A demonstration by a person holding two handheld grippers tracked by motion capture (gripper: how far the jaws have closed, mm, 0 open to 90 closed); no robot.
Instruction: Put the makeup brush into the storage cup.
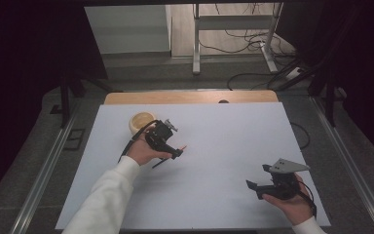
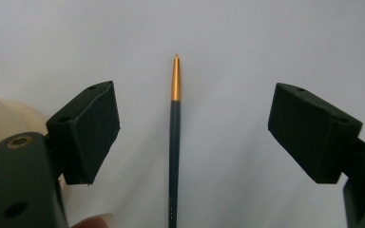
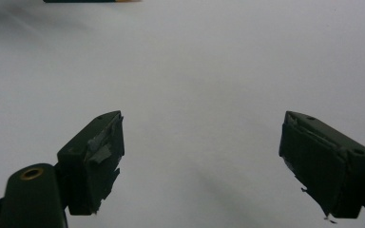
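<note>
Surface: white sheet (image 1: 214, 161) covering most of a wooden table (image 1: 190, 97); the bare wood shows as a strip along the far edge. Sheet is plain and matte. Beyond the table: grey floor, loose black cables (image 1: 253, 41), the legs of a metal frame (image 1: 197, 44) and a pale panel at the back. Dark curtains close off both sides.

Writing: faint lettering runs along the lower barrel of the pen (image 2: 174, 142) in the left gripper view, too small and dim to read. No other labels legible.

Pen: dark barrel, orange-gold tip section, lying flat on the sheet. In the left gripper view it lies midway between the two pads, tip pointing away, touching neither. In the high view its tip (image 1: 182, 147) pokes out just past the left gripper (image 1: 168, 148); the rest is covered by the gripper and hand.

Left gripper: jaws wide apart, nothing gripped. Cream bowl (image 1: 142, 122) sits just behind it; its rim is cut off at the left edge of the left gripper view.

Right gripper (image 1: 259, 187): near the sheet's right front corner, well apart from the pen. Jaws wide apart, nothing between them. Pads (image 3: 102, 156) look scuffed, with torn tape. The pen is cropped at the top edge of the right gripper view.

Bowl contents cannot be made out.
</note>
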